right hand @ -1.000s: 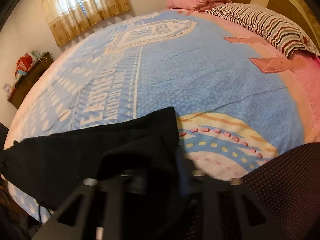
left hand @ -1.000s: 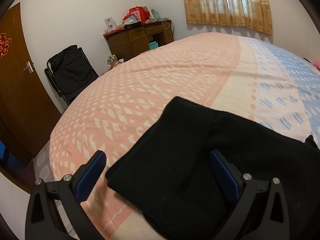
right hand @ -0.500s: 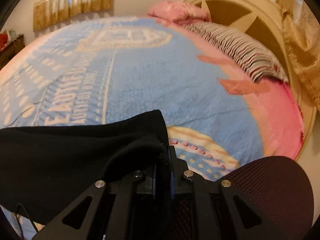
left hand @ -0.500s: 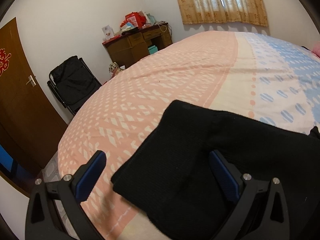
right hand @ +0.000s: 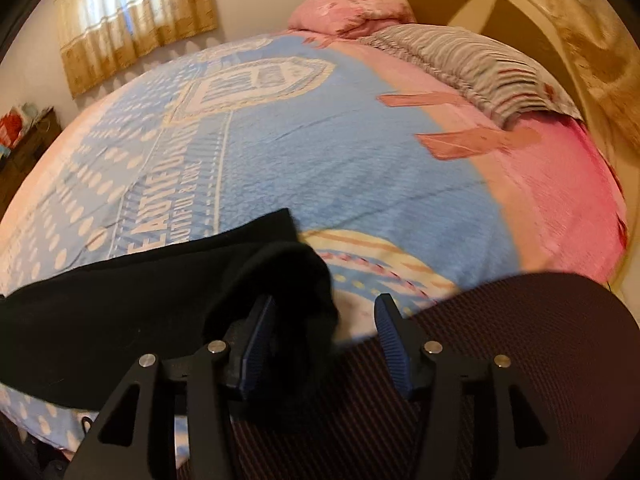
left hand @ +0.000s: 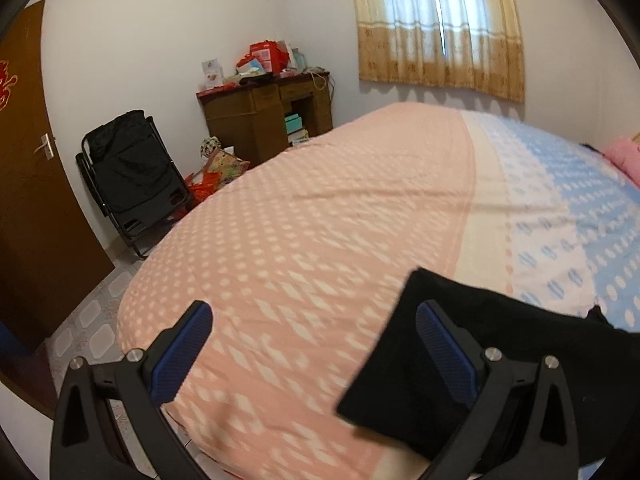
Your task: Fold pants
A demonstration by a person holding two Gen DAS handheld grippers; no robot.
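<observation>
The right gripper has just spread, letting go of the black pants (cloth still between its jaws); left gripper, spread wide, has pulled away left. Pants lie on the bed's near edge, so this fold looks set down.

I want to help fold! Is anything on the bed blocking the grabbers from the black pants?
Nothing visible. The pants lie right at the open left gripper and right gripper, whose jaws have just been opening.

The bed is covered by a patterned sheet, pink toward the foot and blue in the middle. Black pants are laid across its near edge. A striped pillow and a pink pillow are seen at the headboard end.
</observation>
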